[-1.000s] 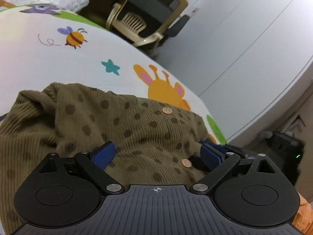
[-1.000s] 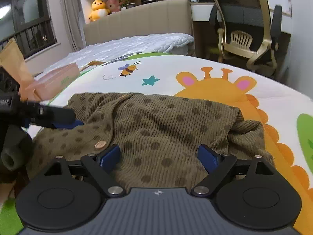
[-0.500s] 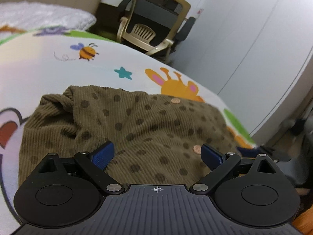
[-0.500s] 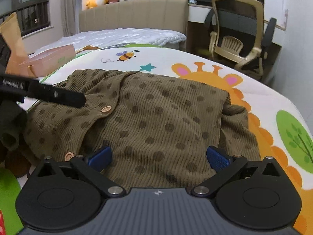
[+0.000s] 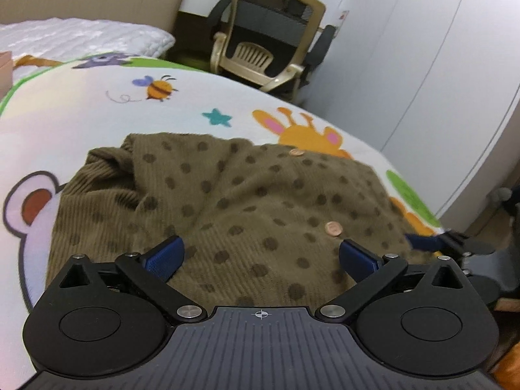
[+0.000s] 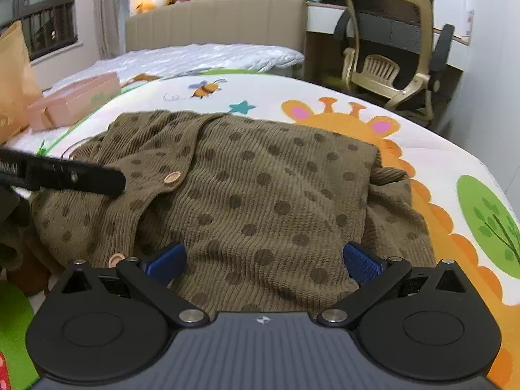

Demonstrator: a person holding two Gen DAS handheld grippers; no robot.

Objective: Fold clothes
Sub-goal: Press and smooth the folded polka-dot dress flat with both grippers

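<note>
An olive-brown knitted cardigan [image 5: 247, 201] with dark dots and wooden buttons lies partly folded on a cartoon-print bedspread [image 5: 81, 113]. It also shows in the right wrist view [image 6: 260, 195]. My left gripper [image 5: 260, 256] is open and empty just above the cardigan's near edge. My right gripper [image 6: 263, 263] is open and empty over the near hem. The left gripper's finger [image 6: 65, 175] shows at the left of the right wrist view, and the right gripper's blue fingertip [image 5: 422, 242] shows at the right of the left wrist view.
A pink box [image 6: 74, 100] and a tan paper bag [image 6: 13, 78] sit on the bed at far left. An office chair [image 6: 390, 48] stands beyond the bed by a desk. White wardrobe doors [image 5: 438, 65] are to the right.
Both grippers have drawn back and up from the cardigan, so more of it shows. The garment lies flatter and more spread out than a second ago.
</note>
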